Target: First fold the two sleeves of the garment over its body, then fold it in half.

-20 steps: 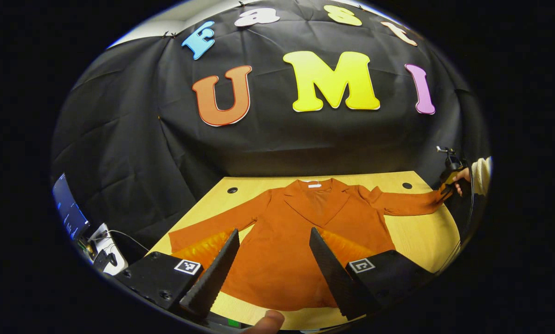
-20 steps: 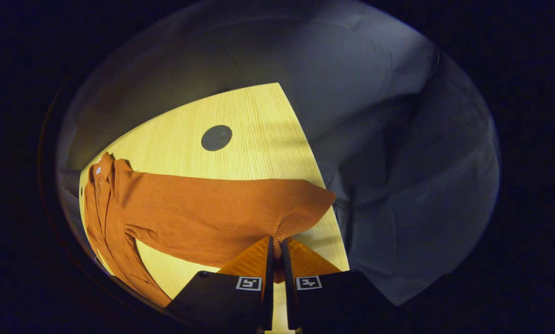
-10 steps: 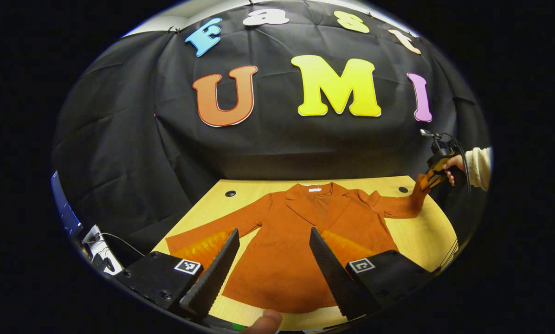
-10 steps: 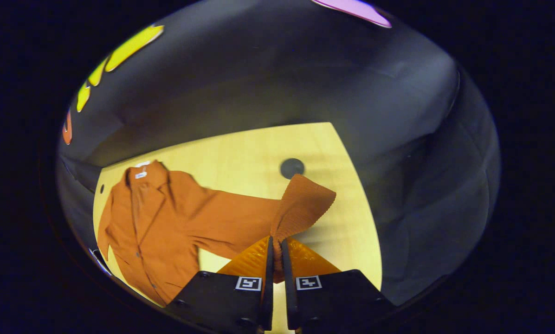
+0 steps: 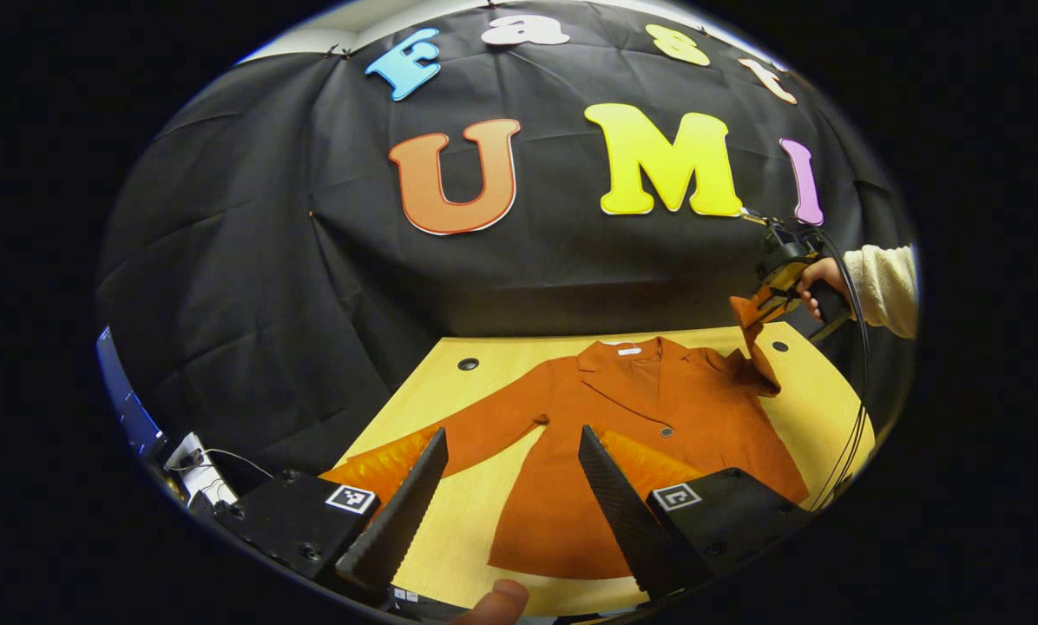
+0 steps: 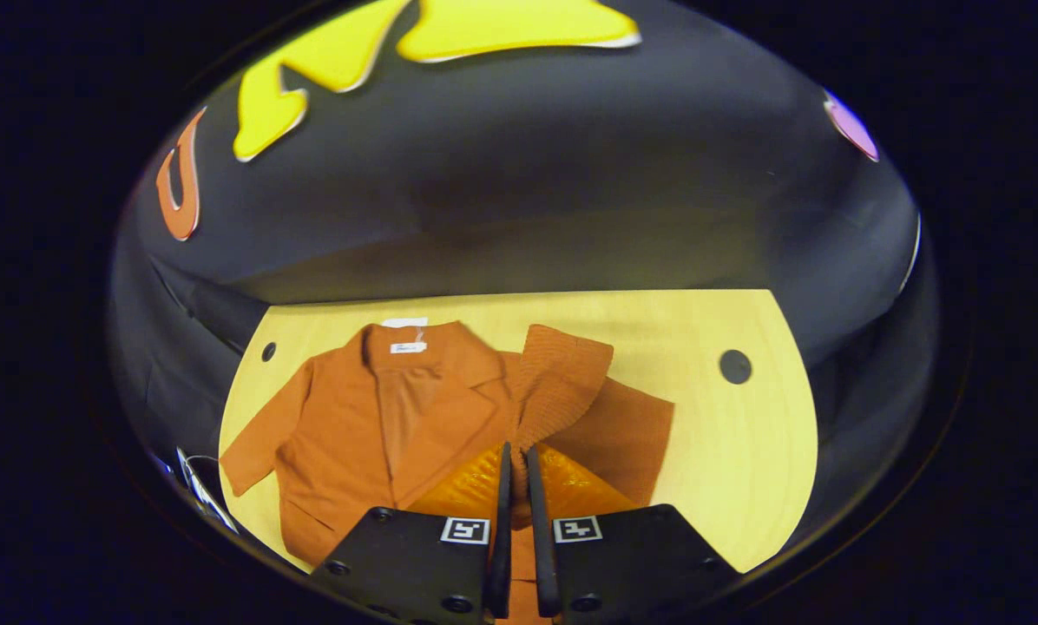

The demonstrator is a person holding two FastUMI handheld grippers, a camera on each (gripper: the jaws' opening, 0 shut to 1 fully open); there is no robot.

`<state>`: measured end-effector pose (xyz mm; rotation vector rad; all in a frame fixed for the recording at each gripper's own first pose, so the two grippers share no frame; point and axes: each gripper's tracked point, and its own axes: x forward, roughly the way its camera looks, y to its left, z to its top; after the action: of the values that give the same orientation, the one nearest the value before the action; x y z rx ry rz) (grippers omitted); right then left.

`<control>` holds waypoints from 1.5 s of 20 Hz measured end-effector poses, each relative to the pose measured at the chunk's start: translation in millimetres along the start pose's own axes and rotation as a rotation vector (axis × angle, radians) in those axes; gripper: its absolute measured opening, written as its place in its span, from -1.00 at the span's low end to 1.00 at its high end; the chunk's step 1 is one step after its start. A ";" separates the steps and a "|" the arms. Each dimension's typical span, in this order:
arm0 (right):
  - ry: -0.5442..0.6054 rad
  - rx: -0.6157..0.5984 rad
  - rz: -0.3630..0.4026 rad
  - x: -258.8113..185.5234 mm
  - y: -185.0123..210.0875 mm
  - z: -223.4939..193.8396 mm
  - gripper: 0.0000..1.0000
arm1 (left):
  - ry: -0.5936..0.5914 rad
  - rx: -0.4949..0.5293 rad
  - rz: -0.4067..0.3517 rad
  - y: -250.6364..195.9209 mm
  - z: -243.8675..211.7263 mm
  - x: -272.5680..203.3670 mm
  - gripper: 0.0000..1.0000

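Right gripper (image 6: pixel 516 464): fingers pressed together, pinching the ribbed cuff of the rust-orange knit jacket's right sleeve (image 6: pixel 562 373), cuff lifted above the cloth and carried in over the shoulder area. Left gripper (image 5: pixel 510 486): fingers spread wide, holding nothing, hovering near the hem side of the jacket.

Rust-orange knit jacket with lapels (image 5: pixel 658 417): lying flat, front up, on the pale yellow wood-grain table (image 5: pixel 818 417), collar toward the far edge. Left sleeve (image 5: pixel 484 425): stretched out flat to the side, not folded.

Progress, judged: first sleeve fold under way, not laid down; second sleeve untouched; halving fold not begun. Roughly the opening stage of the task.

Surface: table top smooth, two round dark grommet holes near the far corners (image 5: pixel 468 364). Small white device with cables (image 5: pixel 193 456) off the table's left edge. Beyond: black cloth wall (image 5: pixel 267 260), creased, closing the booth; cream sleeve of the person's arm (image 5: pixel 883 273) behind the far gripper.
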<state>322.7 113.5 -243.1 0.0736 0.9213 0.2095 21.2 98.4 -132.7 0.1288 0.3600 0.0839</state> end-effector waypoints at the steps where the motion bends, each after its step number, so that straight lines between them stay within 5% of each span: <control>1: 0.005 -0.014 0.006 4.1 18.0 -0.1 -0.76 | 0.000 -0.002 0.002 7.0 -1.7 1.8 0.99; 15: 0.101 -0.200 0.076 64.9 218.6 -48.3 -0.75 | 0.012 0.013 -0.021 55.0 -35.7 9.8 0.99; 21: 0.155 -0.249 0.066 111.3 269.8 -86.5 -0.75 | 0.021 -0.004 -0.009 69.0 -52.8 -0.7 0.98; 27: 0.205 -0.269 -0.001 143.9 279.1 -113.2 -0.75 | 0.057 -0.034 0.005 78.3 -74.4 -6.9 0.99; 29: 0.201 -0.233 0.041 147.0 291.7 -114.5 -0.77 | 0.076 -0.055 0.018 81.5 -83.4 -6.7 0.99; 30: 0.191 -0.232 0.041 145.3 292.5 -111.9 -0.52 | 0.089 -0.067 0.019 81.5 -87.0 -5.3 0.99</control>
<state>275.3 427.0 -379.7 -0.1447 1.0800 0.3651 -19.6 188.0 -200.2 0.0628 0.4440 0.1206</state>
